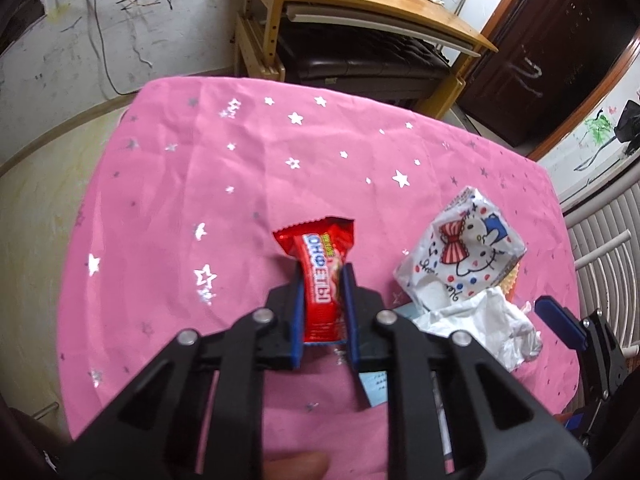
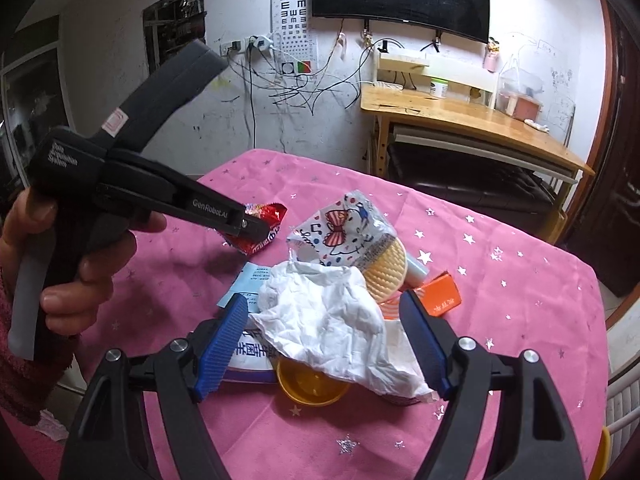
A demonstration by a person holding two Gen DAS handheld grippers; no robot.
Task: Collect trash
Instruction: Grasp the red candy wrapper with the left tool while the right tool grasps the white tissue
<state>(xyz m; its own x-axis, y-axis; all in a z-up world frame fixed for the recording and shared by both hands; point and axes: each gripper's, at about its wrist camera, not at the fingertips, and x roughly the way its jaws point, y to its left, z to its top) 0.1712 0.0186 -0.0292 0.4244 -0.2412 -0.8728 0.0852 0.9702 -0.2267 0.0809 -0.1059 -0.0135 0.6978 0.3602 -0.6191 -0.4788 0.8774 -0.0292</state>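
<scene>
My left gripper [image 1: 323,298] pitched steeply down, fingers [image 1: 297,312] pinched on the red candy wrapper [image 1: 320,276]. My left hand [image 2: 76,264] wraps its handle, sleeve at the wrist. My right gripper [image 2: 324,342] tilted down less, fingers [image 2: 224,344] spread wide, nothing touching either pad.

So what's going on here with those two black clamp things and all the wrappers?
A person is clearing trash off a pink star-print tablecloth with two handheld grippers. The left gripper has its jaws closed on a red candy wrapper. The right gripper is open, its jaws either side of a crumpled white tissue atop a pile of other litter, not gripping it.
</scene>
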